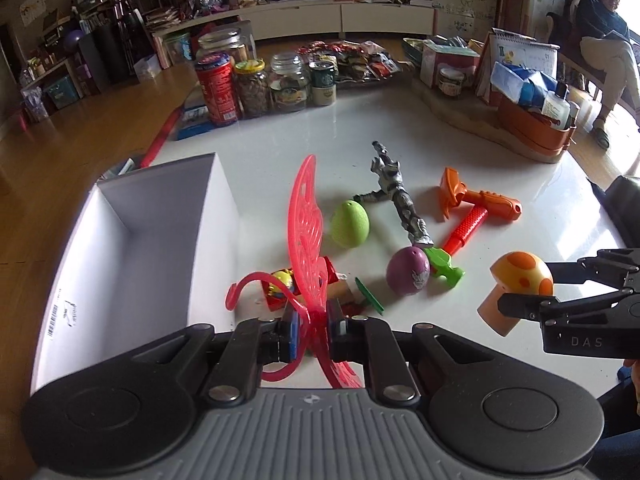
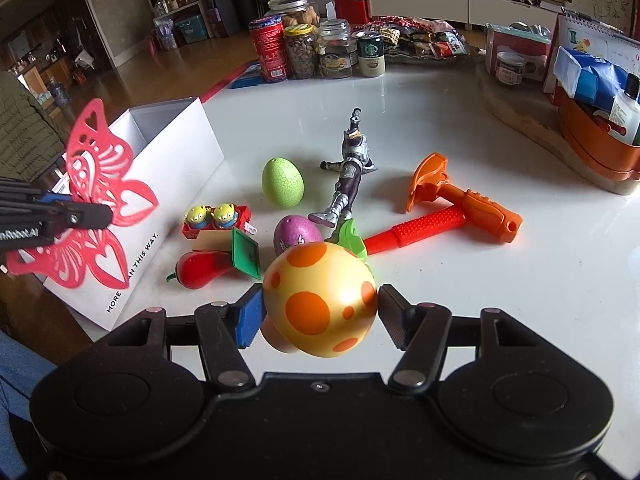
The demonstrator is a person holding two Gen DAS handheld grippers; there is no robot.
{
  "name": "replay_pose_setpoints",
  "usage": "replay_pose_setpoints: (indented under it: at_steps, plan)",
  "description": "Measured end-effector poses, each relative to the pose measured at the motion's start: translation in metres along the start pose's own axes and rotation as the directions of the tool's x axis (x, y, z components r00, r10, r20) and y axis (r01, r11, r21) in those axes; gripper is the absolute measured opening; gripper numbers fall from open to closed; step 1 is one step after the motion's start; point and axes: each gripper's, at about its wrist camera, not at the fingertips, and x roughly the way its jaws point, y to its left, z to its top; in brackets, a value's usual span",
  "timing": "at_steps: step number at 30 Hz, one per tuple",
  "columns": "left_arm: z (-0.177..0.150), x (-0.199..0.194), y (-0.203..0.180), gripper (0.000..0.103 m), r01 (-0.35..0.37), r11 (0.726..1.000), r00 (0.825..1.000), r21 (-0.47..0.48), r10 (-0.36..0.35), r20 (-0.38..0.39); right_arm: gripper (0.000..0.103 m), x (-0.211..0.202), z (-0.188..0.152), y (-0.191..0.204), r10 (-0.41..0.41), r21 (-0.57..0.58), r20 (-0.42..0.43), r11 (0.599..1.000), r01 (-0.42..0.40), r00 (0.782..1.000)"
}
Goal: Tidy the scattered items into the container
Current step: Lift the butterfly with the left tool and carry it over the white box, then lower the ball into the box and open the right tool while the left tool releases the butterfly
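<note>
My left gripper (image 1: 314, 326) is shut on a red plastic butterfly (image 1: 306, 224), held above the table beside the open white box (image 1: 132, 240). It also shows in the right wrist view (image 2: 102, 184), in front of the box (image 2: 172, 148). My right gripper (image 2: 320, 312) is shut on a yellow mushroom toy with orange spots (image 2: 320, 300), lifted above the table; the mushroom also shows in the left wrist view (image 1: 516, 284). On the table lie a green egg (image 2: 282, 182), a purple egg (image 2: 296, 234), a silver figure (image 2: 348, 168), an orange toy axe (image 2: 460, 196), a red-handled toy hammer (image 2: 416, 226), a red pepper (image 2: 200, 268), a green square piece (image 2: 245, 254) and an alien toy block (image 2: 216, 220).
Jars and cans (image 2: 316, 50) stand at the table's far side. A snack pile (image 2: 424, 42) lies behind them. An orange basket with bottles (image 2: 600, 128) sits on a wooden board at the right. A person (image 1: 608, 52) sits at the far right.
</note>
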Motion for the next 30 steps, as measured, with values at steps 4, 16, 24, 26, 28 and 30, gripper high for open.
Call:
replay_pose_setpoints:
  at_steps: [4,16,24,26,28,30]
  plan:
    - [0.004,-0.017,0.026,0.013,-0.040,0.998,0.999,-0.042,0.041,0.019,0.059,-0.006,0.009,0.014,-0.004,-0.014,-0.001,1.000,0.004,1.000]
    - [-0.002,-0.038,0.108,0.014,-0.131,0.972,0.989,-0.195,0.142,0.041,0.059,-0.024,0.065,0.106,0.032,-0.190,0.052,0.982,-0.021,0.998]
    - [-0.010,-0.025,0.145,0.014,-0.154,0.948,0.986,-0.278,0.164,0.015,0.059,0.001,0.096,0.170,0.094,-0.290,0.040,0.954,-0.079,0.995]
    - [-0.010,-0.019,0.152,0.014,-0.148,0.941,0.988,-0.303,0.157,0.006,0.059,0.010,0.103,0.182,0.107,-0.311,0.037,0.946,-0.090,0.994]
    - [-0.012,-0.014,0.159,0.014,-0.149,0.933,0.988,-0.328,0.156,-0.004,0.059,0.019,0.110,0.192,0.113,-0.325,0.033,0.941,-0.096,0.993]
    - [-0.014,-0.009,0.165,0.013,-0.160,0.926,0.986,-0.343,0.167,-0.011,0.059,0.027,0.116,0.202,0.121,-0.339,0.032,0.935,-0.103,0.992]
